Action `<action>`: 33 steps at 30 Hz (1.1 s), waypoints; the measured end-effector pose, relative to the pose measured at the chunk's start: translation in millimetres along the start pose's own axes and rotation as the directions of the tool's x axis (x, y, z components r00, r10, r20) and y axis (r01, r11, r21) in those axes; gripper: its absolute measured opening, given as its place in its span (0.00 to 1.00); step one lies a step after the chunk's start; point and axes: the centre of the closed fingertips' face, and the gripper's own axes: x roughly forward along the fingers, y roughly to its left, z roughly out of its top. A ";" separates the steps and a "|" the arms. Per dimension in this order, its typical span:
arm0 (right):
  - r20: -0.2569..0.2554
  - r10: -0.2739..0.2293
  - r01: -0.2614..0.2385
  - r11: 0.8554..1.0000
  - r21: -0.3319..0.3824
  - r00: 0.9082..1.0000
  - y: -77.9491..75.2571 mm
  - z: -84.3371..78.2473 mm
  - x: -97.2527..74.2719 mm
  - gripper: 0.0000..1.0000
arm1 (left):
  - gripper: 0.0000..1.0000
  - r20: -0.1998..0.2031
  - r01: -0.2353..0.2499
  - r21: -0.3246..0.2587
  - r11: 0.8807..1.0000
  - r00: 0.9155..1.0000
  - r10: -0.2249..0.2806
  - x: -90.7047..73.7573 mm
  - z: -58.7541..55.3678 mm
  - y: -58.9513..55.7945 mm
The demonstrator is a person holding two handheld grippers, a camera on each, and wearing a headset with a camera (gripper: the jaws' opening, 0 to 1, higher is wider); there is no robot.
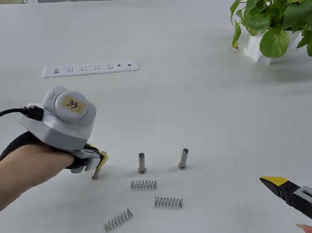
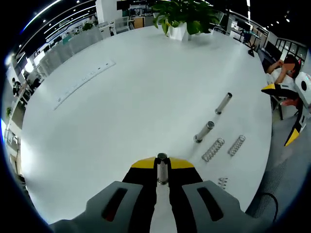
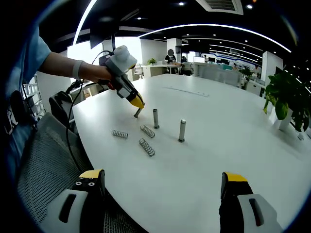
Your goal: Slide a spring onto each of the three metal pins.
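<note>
Pinching a pin, clearest in its own view, the left claw sits by the white table's edge; right claw spread; springs beside two upright pins; office beyond.

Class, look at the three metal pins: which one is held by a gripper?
The leftmost pin in the head view, clamped by the left gripper; the middle pin and right pin stand free and upright on the table.

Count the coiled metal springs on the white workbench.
3. Upper coiled metal spring before the middle steel pin; right spring beside it; near spring lower left of both. None seems hidden.
</note>
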 end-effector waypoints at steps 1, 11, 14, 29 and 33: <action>0.001 0.001 -0.001 1.000 0.000 1.000 0.0 0.2 0.0 0.99 | 0.04 0.001 0.002 -0.001 1.000 1.000 -0.002 -0.2 0.0 -0.4; 0.008 0.001 -0.001 1.000 0.001 1.000 0.3 2.5 0.2 0.99 | 0.04 0.016 -0.001 -0.013 1.000 1.000 0.001 -6.9 -4.8 0.1; 0.008 0.003 -0.003 1.000 -0.001 1.000 1.1 2.9 0.5 0.99 | 0.04 0.021 -0.002 -0.024 1.000 1.000 0.002 -9.2 -7.1 0.6; 0.007 0.011 -0.011 1.000 -0.010 1.000 3.1 4.6 2.5 0.99 | 0.04 0.045 -0.011 -0.043 0.999 0.999 0.013 -16.7 -15.9 -0.1; 0.008 0.010 -0.010 1.000 -0.010 1.000 2.8 4.4 2.3 0.99 | 0.04 0.055 -0.010 -0.050 0.999 0.998 0.012 -17.5 -16.2 -2.2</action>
